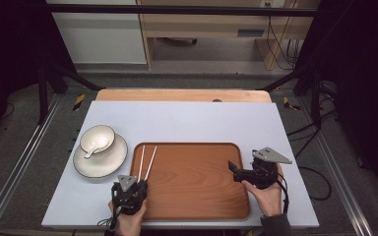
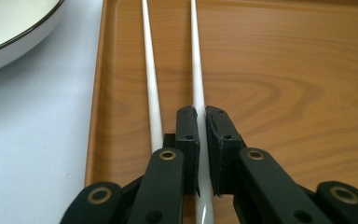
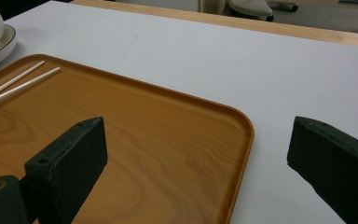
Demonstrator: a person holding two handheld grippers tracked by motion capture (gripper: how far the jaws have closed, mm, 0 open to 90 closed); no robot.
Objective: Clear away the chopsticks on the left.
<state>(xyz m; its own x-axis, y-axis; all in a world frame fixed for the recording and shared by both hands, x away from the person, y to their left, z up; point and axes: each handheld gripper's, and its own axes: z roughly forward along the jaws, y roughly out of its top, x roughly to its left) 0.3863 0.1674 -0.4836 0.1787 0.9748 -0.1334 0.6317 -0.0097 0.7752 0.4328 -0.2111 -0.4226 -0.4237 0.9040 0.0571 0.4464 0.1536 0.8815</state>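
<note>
Left gripper clamped on one white chopstick at the wooden tray's nine o'clock edge, second chopstick lying just beside it, right gripper spread wide and empty at three o'clock.

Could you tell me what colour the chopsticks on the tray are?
White; the chopsticks show best in the left gripper view.

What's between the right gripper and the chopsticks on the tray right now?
Only bare tray: in the high view nothing sits between the right gripper and the chopsticks.
</note>
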